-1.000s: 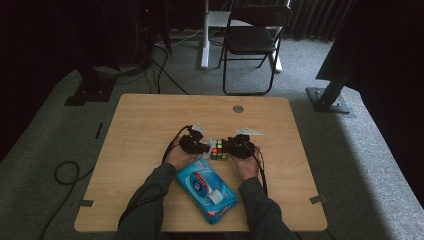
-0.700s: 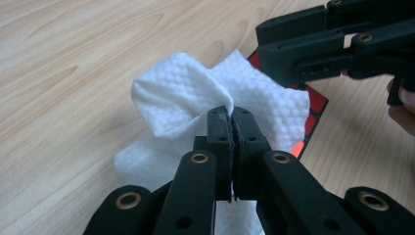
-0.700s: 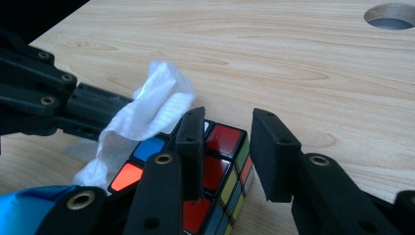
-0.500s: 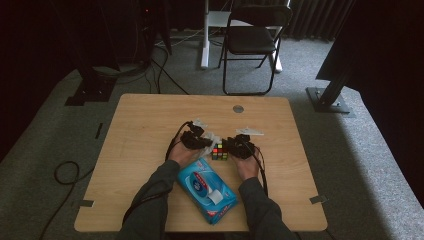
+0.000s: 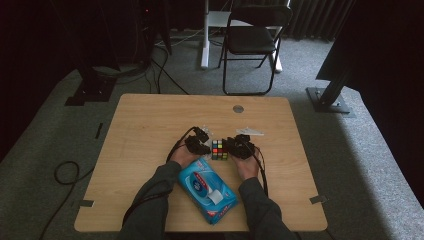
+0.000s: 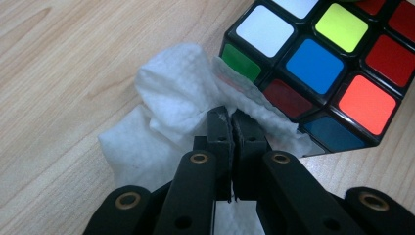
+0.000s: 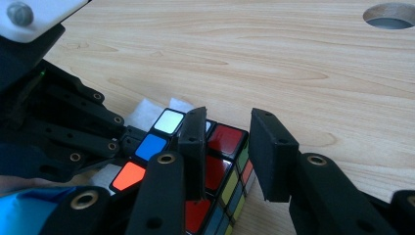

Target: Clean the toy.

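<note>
- Left gripper (image 6: 230, 115): jaws pinched shut on a crumpled white wet wipe (image 6: 171, 107), pressed against the lower edge of the multicoloured plastic puzzle cube (image 6: 318, 68); wipe is held this way so a face can be rubbed clean.
- Right gripper (image 7: 227, 142): jaws have just been closing around the cube (image 7: 215, 166) to brace it against the wiping; a gap is seen beside the far jaw, so pad contact is probably made on the hidden side only.
- Cube is sat on the light wooden table (image 5: 150, 125), between both grippers at centre.
- High view adds the blue wipe packet (image 5: 207, 190) between the forearms, near the cube.
- Left gripper view alone makes the wipe-to-cube contact clear.
</note>
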`<state>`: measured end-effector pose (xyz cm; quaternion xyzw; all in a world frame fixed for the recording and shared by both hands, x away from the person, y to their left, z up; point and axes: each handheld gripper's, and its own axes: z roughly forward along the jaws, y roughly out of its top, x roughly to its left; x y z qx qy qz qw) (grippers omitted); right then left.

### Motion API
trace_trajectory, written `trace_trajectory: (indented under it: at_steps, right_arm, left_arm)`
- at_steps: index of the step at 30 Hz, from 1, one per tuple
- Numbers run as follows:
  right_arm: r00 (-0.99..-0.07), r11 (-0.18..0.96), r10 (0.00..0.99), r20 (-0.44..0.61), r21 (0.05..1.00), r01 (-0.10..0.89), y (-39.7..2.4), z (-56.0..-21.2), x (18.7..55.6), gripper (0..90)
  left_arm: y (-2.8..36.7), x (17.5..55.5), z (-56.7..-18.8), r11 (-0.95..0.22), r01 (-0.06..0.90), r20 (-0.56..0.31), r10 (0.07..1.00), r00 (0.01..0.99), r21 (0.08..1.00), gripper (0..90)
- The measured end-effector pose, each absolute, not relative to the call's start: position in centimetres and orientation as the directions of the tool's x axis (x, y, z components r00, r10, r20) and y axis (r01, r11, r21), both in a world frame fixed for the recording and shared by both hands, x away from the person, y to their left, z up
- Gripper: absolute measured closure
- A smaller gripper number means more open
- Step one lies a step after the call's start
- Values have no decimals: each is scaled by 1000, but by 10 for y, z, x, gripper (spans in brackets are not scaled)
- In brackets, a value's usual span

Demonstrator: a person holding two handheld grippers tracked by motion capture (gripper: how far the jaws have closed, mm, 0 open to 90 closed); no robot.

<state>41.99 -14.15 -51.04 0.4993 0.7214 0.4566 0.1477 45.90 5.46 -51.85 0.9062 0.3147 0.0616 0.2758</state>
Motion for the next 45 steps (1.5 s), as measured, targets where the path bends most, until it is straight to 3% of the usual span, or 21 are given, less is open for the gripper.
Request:
trace_trajectory:
  at_steps: [8,25,45]
  right_arm:
    - [-457,78,854,250,807,586,-142,-511,420,682]
    - [-453,63,853,259,810,583,-142,-512,419,682]
    - [-456,70,850,262,803,592,-144,-511,423,683]
  left_arm:
    - [70,449,-496,-535,544,-157,604,781,646,877]
    - [57,453,-512,-666,529,-90,574,814,526,878]
    - [56,459,-520,-649,545,-108,586,803,530,883]
